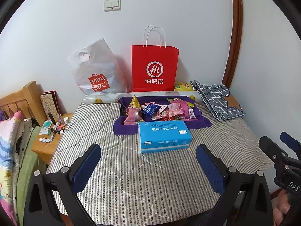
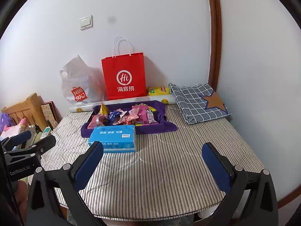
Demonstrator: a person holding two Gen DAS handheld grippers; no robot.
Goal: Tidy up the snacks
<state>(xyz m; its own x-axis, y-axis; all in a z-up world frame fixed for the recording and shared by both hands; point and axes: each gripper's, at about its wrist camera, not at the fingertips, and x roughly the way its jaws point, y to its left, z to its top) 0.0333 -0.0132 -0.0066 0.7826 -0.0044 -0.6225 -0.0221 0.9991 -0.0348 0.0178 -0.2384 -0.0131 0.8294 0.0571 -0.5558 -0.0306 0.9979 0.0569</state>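
Several snack packets (image 1: pixel 161 110) (image 2: pixel 128 115), pink, blue, red and gold, lie heaped on a tray draped in purple cloth (image 1: pixel 199 121) (image 2: pixel 165 126) at the far side of the striped table. A blue tissue pack (image 1: pixel 163 136) (image 2: pixel 113 138) lies just in front of the tray. My left gripper (image 1: pixel 148 154) hovers open over the near half of the table, short of the tissue pack, holding nothing. My right gripper (image 2: pixel 153 151) is open too, with nothing between its fingers; its left finger overlaps the tissue pack's near corner in its own view.
A red paper bag (image 1: pixel 154 68) (image 2: pixel 124 78) and a grey plastic bag (image 1: pixel 94 71) (image 2: pixel 79 82) lean on the wall behind the tray, with a roll (image 1: pixel 101 99) and a yellow packet (image 1: pixel 183 86). Folded checked cloth (image 1: pixel 218 99) (image 2: pixel 199 101) lies far right. A cluttered nightstand (image 1: pixel 49 137) stands left.
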